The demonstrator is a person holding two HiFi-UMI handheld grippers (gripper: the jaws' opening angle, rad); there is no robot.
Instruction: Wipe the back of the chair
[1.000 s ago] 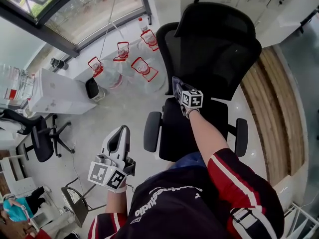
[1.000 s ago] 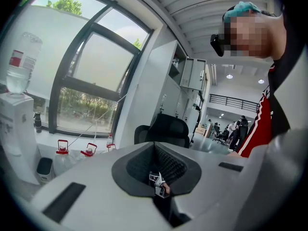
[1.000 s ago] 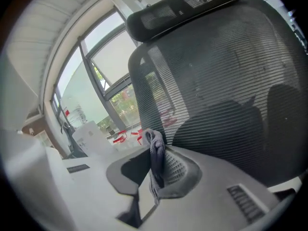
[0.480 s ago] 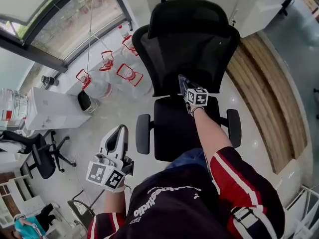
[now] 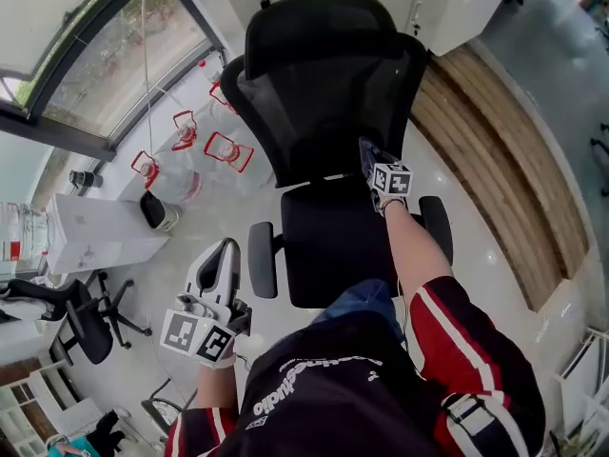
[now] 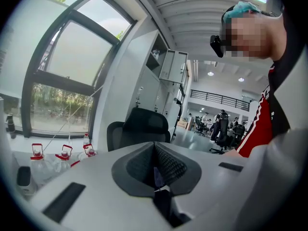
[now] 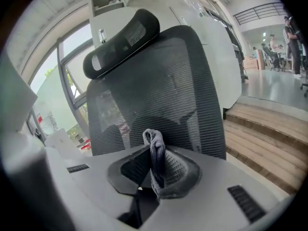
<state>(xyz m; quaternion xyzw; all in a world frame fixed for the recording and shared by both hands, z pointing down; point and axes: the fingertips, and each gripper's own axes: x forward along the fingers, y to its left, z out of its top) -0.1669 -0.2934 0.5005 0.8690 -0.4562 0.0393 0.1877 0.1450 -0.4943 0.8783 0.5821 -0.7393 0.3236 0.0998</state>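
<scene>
Right gripper [image 5: 369, 155]: jaws closed on a folded grey cloth [image 7: 155, 150], which stands upright between them and projects past the tips. The gripper is held out over the rear of the seat [image 5: 328, 241] at the lower right of the chair back [image 5: 319, 98]. In the right gripper view the black mesh back [image 7: 163, 90] fills the field directly beyond the cloth, headrest [image 7: 122, 35] above; contact between cloth and mesh cannot be confirmed.

Left gripper [image 5: 225, 255]: jaws together, nothing between them [image 6: 155, 170], held low to the left of the chair, well apart from it, beside the left armrest [image 5: 261, 260].

Water jugs [image 5: 226, 150] stand on the floor left of the chair.
</scene>
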